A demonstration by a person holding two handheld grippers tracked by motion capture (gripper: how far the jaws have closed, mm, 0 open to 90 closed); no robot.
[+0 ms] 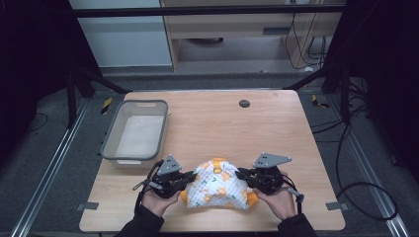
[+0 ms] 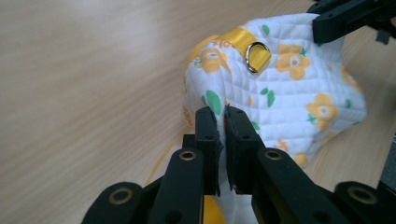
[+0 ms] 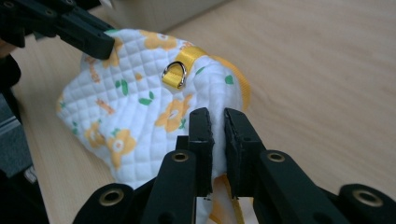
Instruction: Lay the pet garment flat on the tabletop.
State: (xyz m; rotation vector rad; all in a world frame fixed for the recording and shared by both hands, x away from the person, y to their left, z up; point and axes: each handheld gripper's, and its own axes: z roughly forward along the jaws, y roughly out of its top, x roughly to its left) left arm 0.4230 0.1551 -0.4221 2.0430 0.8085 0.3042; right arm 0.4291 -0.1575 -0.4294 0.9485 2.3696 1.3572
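light: even, soft (surroundings dark); shadows: faint; focus: far tabletop (image 2: pixel 93 56) blurred; glare: none

Pale wood-grain tabletop (image 1: pixel 276 128), square and matte. At its left edge sits a grey rectangular plastic basin (image 1: pixel 109 143). Near the front edge, a white quilted cloth with orange flowers and yellow trim (image 1: pixel 217 190) lies bunched. A small dark round disc (image 1: pixel 244 103) sits toward the back.

A wooden bench (image 1: pixel 276 128) stands on grey floor (image 1: pixel 54 163); at twelve o'clock, seemingly a pale cabinet (image 1: pixel 232 29); cables (image 1: pixel 360 192) at four.
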